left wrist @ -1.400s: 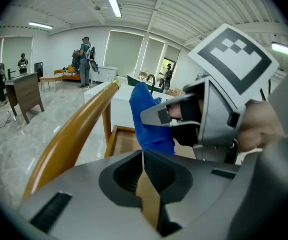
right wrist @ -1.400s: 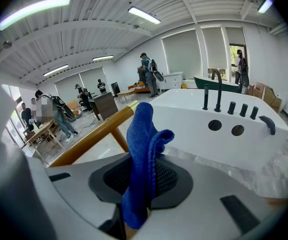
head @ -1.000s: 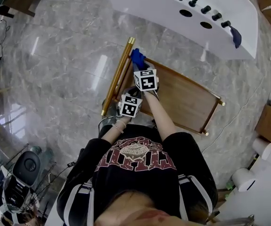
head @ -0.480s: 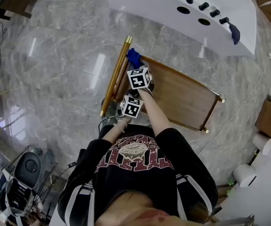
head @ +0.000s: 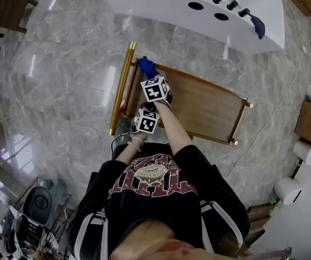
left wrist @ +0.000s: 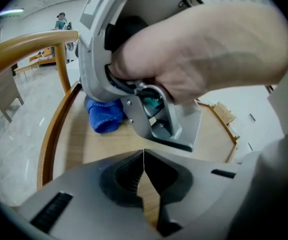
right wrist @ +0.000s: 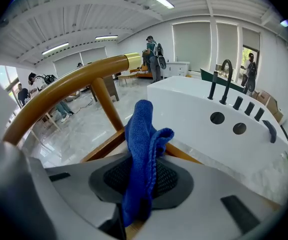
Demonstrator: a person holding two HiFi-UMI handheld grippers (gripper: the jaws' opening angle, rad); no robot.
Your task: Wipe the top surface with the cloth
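**Wiping from the rail-side corner**

Clamped in the right hand-held gripper [right wrist: 141,186], the blue terry cloth [right wrist: 142,144] rests on the brown wooden bench top [head: 209,107], just beside the rounded brass rail [head: 121,88]. The next sweep likely runs away from that rail, along the top's long axis. The left hand-held gripper [left wrist: 144,176], jaws together and empty, hangs behind the right one, also near the rail.
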